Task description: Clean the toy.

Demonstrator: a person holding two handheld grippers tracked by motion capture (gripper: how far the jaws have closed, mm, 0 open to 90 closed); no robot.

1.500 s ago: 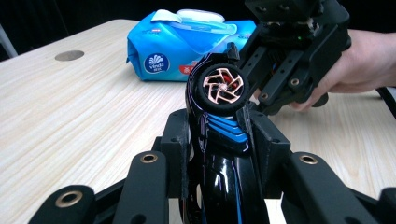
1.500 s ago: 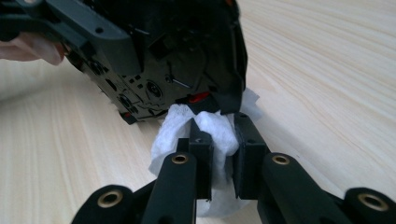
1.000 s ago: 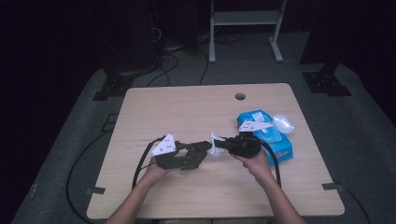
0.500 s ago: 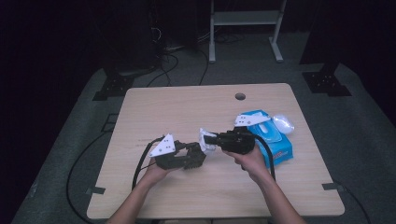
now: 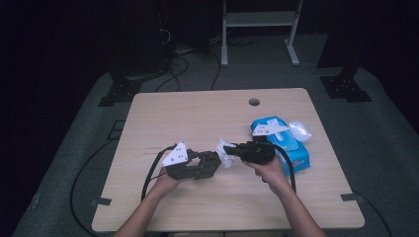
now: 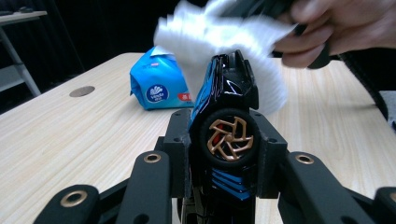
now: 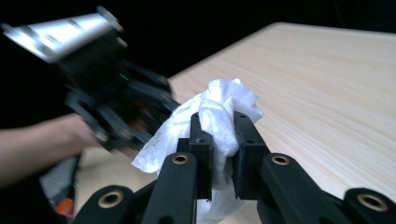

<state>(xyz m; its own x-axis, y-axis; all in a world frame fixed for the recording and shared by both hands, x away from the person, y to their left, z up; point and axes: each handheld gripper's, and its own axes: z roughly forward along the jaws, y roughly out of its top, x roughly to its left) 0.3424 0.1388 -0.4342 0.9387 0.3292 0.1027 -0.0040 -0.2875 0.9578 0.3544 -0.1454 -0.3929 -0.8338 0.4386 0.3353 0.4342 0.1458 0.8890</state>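
Now my left hand-held gripper clamps black-blue toy car above bench; right hand-held gripper pinches white wipe, against car. Wiping underway, likely unfinished; wipe pack nearby.

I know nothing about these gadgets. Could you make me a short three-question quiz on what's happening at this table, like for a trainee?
1. True or false: the left gripper is clamped on a toy car.
2. What does the right gripper hold? A) a sponge B) a white wipe C) a pen
3. Fill in: the blue wipe pack lies on the table at the person's ____ side.

Key:
1. True. Its jaws press both sides of the black and blue car, which has a gold wheel.
2. B. The crumpled wipe is pinched between the jaws, right beside the car.
3. Right, behind the right hand.
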